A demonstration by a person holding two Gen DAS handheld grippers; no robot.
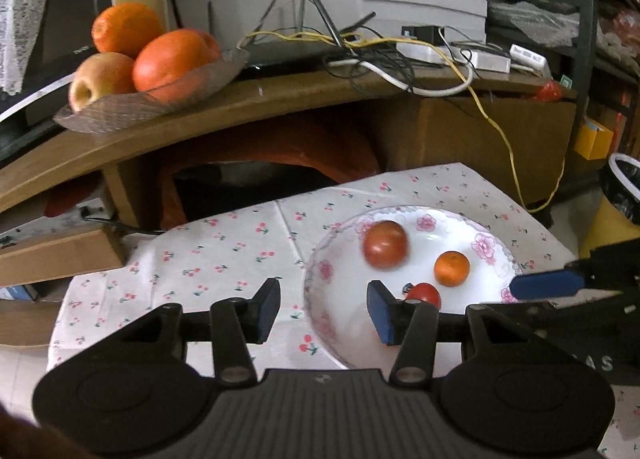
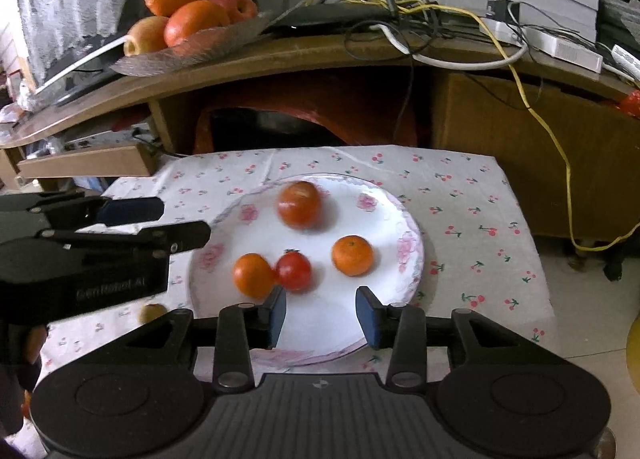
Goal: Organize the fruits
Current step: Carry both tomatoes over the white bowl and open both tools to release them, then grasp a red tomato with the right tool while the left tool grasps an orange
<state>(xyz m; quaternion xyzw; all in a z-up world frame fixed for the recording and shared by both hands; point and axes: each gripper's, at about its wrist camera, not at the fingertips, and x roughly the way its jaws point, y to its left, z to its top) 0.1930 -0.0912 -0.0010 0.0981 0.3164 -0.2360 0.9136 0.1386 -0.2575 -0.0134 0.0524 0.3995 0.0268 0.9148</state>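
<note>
Right wrist view: your right gripper [image 2: 321, 313] hangs over the plate's near rim, jaws apart, nothing between the pads.
Left wrist view: your left gripper [image 1: 323, 309] straddles the plate's left rim, jaws parted and empty.
Plate [image 2: 384, 215]: round, glossy white, pink flower border; it sits on the cherry-print cloth [image 2: 472, 195] and keeps the round fruit from rolling off.
Fruit on plate: big tomato [image 2: 299, 203] at the far side, blurred, maybe rolling; small red tomato [image 2: 293, 270] touching an orange [image 2: 252, 274]; second orange [image 2: 352, 255] apart on the right.
Skins: tomatoes smooth and shiny, oranges matte and dimpled.
Dish on the shelf [image 1: 132, 107]: shallow, textured, piled with oranges and apples; likely the place for sorted fruit.
Stray piece [image 2: 154, 311]: small, yellowish, on the cloth under your left gripper; kind unclear.
</note>
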